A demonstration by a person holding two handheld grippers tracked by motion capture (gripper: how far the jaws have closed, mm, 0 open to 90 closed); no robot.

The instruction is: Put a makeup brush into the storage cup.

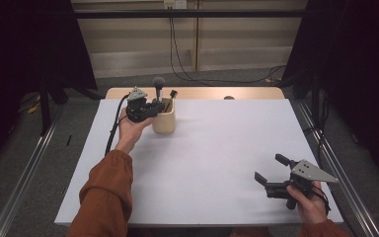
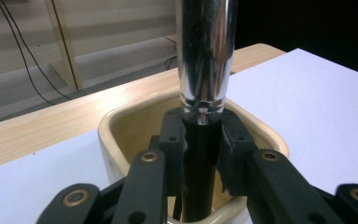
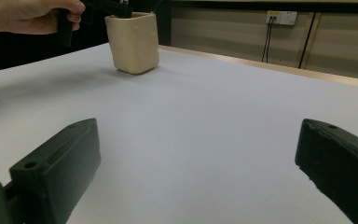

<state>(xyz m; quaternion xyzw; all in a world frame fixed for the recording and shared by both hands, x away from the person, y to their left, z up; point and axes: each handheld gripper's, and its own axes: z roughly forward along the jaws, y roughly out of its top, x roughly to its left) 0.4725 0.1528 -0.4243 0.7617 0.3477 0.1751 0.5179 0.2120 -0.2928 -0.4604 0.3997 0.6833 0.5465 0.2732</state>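
Left gripper (image 2: 200,140) clamped around utensil handle (image 2: 205,56)

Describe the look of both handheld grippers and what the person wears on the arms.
Both the left gripper and the right gripper are black, with two blocky jaws on linked bars fixed by brass-ringed rivets. Each carries a grey three-cornered plate dotted with small holes on top. A black cable trails from the left one along the table's edge. The left sleeve is rust-orange; a matching cuff shows at the right wrist.

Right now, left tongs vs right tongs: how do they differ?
Left tongs are clamped on a dark utensil handle in the cream cup; right tongs are wide open, with nothing between them. Left is at the cup, right is near the table's front right corner. Both are black and hand-held.
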